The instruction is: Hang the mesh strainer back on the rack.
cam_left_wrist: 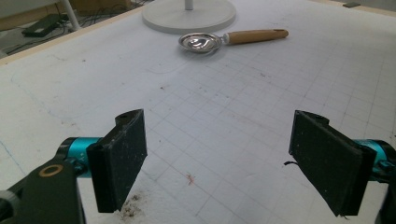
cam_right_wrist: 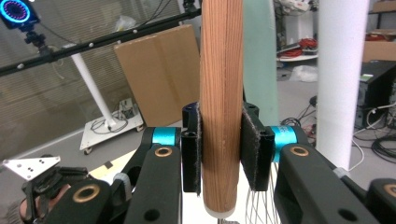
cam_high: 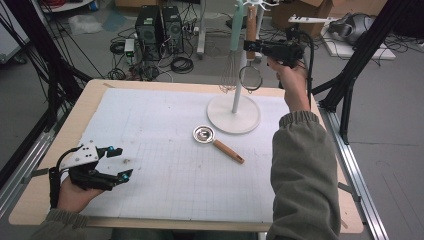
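Note:
My right gripper (cam_high: 252,46) is raised at the white utensil stand (cam_high: 234,114) and is shut on the wooden handle (cam_right_wrist: 221,93) of a small wire strainer (cam_high: 250,78), which hangs upright beside the stand's pole (cam_right_wrist: 339,79). A whisk (cam_high: 230,74) with a pale green handle (cam_right_wrist: 259,51) hangs just behind it. A metal spoon with a wooden handle (cam_high: 215,140) lies flat on the mat in front of the stand's base (cam_left_wrist: 189,16); its bowl (cam_left_wrist: 200,42) faces up. My left gripper (cam_high: 123,161) rests low at the table's near left, open (cam_left_wrist: 219,158), nothing between its jaws.
A white gridded mat (cam_high: 165,175) covers the wooden table (cam_high: 30,200). Black frame legs (cam_high: 350,90) stand at the right edge, with computers and cables (cam_high: 160,30) on the floor beyond the far edge. A cardboard sheet (cam_right_wrist: 159,74) leans in the background.

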The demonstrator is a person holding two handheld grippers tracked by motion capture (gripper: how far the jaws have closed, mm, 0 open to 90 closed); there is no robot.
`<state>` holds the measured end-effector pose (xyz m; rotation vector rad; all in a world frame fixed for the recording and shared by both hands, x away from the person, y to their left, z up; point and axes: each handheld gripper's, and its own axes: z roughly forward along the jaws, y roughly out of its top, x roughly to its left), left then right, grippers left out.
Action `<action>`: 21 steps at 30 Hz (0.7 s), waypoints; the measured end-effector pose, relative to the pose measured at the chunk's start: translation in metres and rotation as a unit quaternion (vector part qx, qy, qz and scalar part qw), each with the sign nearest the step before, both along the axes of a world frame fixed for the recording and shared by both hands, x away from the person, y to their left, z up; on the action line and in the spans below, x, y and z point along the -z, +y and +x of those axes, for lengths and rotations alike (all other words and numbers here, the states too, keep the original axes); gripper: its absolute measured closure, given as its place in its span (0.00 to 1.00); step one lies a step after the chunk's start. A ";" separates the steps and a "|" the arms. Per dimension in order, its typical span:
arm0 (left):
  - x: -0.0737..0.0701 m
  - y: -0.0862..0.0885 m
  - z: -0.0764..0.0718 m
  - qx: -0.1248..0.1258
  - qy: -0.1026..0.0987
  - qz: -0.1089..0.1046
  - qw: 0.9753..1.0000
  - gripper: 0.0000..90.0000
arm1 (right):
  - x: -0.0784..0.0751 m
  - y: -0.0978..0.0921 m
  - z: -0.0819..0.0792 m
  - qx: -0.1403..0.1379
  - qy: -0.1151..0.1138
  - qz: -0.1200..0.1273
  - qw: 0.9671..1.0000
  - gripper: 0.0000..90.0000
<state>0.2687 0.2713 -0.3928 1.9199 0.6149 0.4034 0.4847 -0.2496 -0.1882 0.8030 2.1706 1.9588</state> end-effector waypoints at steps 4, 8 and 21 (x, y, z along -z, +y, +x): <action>0.000 0.000 0.000 0.000 -0.001 0.000 1.000 0.22 | 0.000 0.000 0.000 0.011 0.001 -0.002 1.000 0.80; 0.000 0.000 -0.001 0.001 -0.001 0.001 1.000 0.22 | 0.000 0.002 -0.001 0.020 0.000 -0.005 1.000 0.80; 0.000 0.002 -0.005 -0.001 -0.002 0.003 1.000 0.22 | -0.010 0.000 -0.014 0.058 -0.024 -0.049 0.997 0.75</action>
